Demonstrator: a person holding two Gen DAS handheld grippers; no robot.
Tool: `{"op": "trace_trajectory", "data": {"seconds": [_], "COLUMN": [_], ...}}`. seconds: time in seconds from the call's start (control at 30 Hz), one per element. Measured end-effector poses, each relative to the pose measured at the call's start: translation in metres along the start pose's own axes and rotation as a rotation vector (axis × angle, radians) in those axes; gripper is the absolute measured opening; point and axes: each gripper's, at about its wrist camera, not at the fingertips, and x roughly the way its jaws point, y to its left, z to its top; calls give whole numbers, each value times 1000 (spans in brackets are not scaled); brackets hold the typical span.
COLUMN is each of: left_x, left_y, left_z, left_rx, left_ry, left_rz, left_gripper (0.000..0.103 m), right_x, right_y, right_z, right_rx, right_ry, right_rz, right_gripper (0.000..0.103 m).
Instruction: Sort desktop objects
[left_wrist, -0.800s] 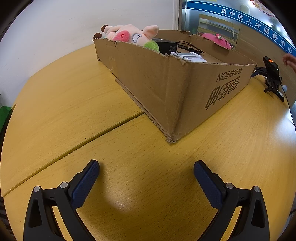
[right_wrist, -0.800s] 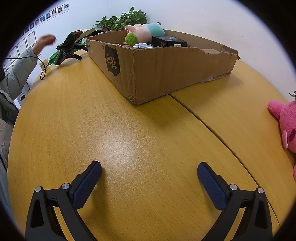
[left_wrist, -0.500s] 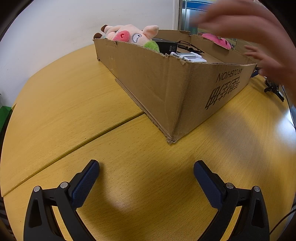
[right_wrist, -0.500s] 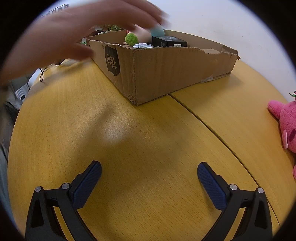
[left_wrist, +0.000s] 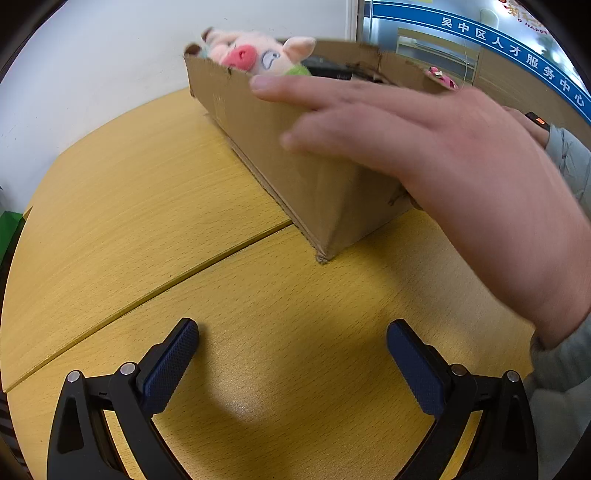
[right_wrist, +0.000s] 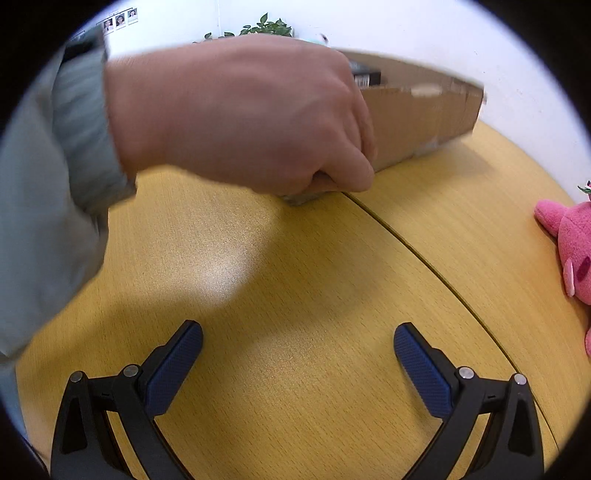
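blue ribbed pads tip the black fingers of the left gripper (left_wrist: 291, 336), which hangs spread wide over bare yellow wood-grain round table (left_wrist: 155, 206) with nothing between its jaws. the right gripper (right_wrist: 298, 338) is the same, jaws fully apart and empty above the tabletop, a seam in the wood running past its right finger. beyond both, a person's bare hand (right_wrist: 243, 114) with a pale grey-green sleeve (right_wrist: 55, 177) reaches across, blurred, and closes over the near corner of the shallow brown cardboard box (left_wrist: 280, 147); in the left wrist view the fingers lie along the box's rim. inside the box, at its far end, sits a pink plush pig with a red snout (left_wrist: 258, 55), with a black box-shaped item (right_wrist: 365, 75) beside it; what else lies inside i cannot tell. a second, brighter pink plush toy (right_wrist: 574, 251) lies on the table at the right edge of the right wrist view, well apart from the box. behind the table stand a white wall and a green leafy plant (right_wrist: 266, 28).
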Motion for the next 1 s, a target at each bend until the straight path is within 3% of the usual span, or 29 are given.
{"op": "trace_trajectory", "data": {"seconds": [1.0], "left_x": [7], "left_y": [3], "left_z": [0], "left_rx": [0], "left_ry": [0], "left_rz": [0], "left_gripper": [103], "right_x": [-46], "right_y": [-38], "right_z": [-12], "right_rx": [3], "right_ry": [-1], "right_rz": [2], "right_gripper": [103]}}
